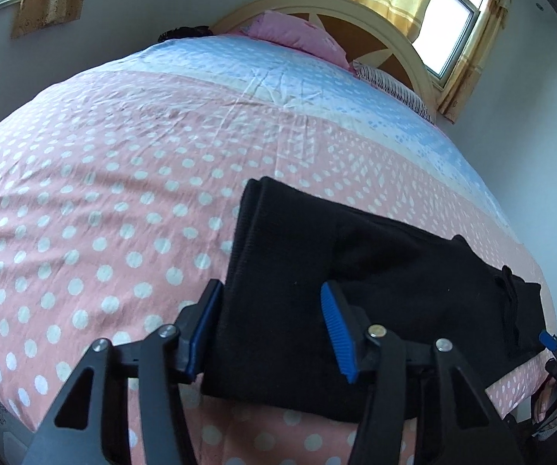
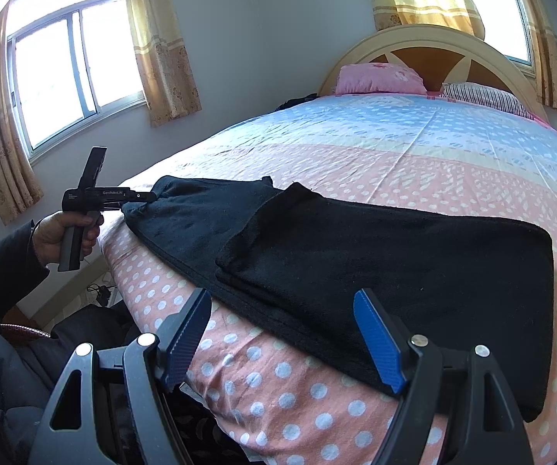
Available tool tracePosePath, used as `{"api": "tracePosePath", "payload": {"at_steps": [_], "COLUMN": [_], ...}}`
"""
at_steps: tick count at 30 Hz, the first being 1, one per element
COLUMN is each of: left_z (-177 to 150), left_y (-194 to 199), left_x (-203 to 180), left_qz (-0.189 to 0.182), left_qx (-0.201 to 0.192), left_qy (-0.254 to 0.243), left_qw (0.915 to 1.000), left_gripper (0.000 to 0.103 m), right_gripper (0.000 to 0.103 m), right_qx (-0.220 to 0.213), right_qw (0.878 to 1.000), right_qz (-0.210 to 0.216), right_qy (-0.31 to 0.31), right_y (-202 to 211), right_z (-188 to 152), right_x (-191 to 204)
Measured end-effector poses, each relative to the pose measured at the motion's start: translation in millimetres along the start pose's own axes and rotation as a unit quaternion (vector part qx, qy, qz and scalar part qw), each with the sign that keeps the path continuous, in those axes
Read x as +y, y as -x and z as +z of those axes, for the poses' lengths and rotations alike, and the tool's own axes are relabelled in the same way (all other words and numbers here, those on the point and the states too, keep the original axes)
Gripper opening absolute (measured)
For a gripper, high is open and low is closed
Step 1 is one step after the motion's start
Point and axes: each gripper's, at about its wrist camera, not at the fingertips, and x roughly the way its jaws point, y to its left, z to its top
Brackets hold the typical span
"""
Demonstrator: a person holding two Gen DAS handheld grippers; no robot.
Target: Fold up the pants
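Black pants (image 2: 356,255) lie folded along the near edge of the bed, with one layer doubled back over the other. In the left wrist view the pants (image 1: 356,240) run off to the right, their drawstring (image 1: 511,302) near the far end. My left gripper (image 1: 270,286) stands open astride the pants' near end, with cloth between and under its blue pads (image 1: 336,329). The right wrist view shows the left gripper (image 2: 145,196) at the pants' far left end. My right gripper (image 2: 283,293) is open over the pants' front edge, holding nothing. Its tip (image 1: 549,343) shows at the right edge.
The polka-dot sheet (image 1: 104,193) covers the whole bed. A pink pillow (image 2: 379,77) and a striped pillow (image 2: 487,95) lie by the headboard (image 2: 433,38). Windows and yellow curtains (image 2: 162,38) are behind. A person's hand (image 2: 52,232) grips the left tool beside the bed's edge.
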Motion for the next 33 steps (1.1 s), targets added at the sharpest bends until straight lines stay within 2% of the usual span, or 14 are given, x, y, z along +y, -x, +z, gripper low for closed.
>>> {"api": "tracePosePath", "payload": {"at_steps": [5,7,10,11,16,20,26,33], "left_z": [1,2,4,4,2,9,28,42], "left_y": [-3,-3,-1,0,13,36,67,84], "left_x": [0,-2,3,5,7,-3,-53,-136], "left_qz": [0.009,0.003,-0.030,-0.060,-0.089,-0.121,-0.172,-0.240], "left_qx": [-0.007,-0.001,0.012,0.021,0.012,-0.021,-0.055,-0.053], "left_qy": [-0.006,-0.012,0.004,0.017,0.054,0.062,0.026,-0.024], "left_qw": [0.9999,0.9999,0.9995,0.9978,0.9945,0.9905,0.9832,0.9691], "left_gripper": [0.057,0.053,0.030,0.023,0.021,0.021,0.020,0.020], "right_gripper": [0.077,0.077,0.077,0.077,0.077,0.077,0.077,0.077], "right_qx": [-0.002,-0.002,-0.004,-0.005,-0.016,-0.026,-0.053,-0.110], "right_qw": [1.000,1.000,1.000,1.000,1.000,0.999,0.998,0.988], "right_qz": [0.000,-0.001,-0.005,-0.007,-0.014,-0.018,-0.031,-0.081], "right_qy": [0.001,0.003,0.004,0.004,-0.003,-0.006,-0.018,-0.073], "right_y": [0,1,1,1,5,9,22,55], "right_z": [0,0,-1,-1,1,3,7,16], "right_x": [-1,-1,-1,-1,-4,-6,-13,-46]}}
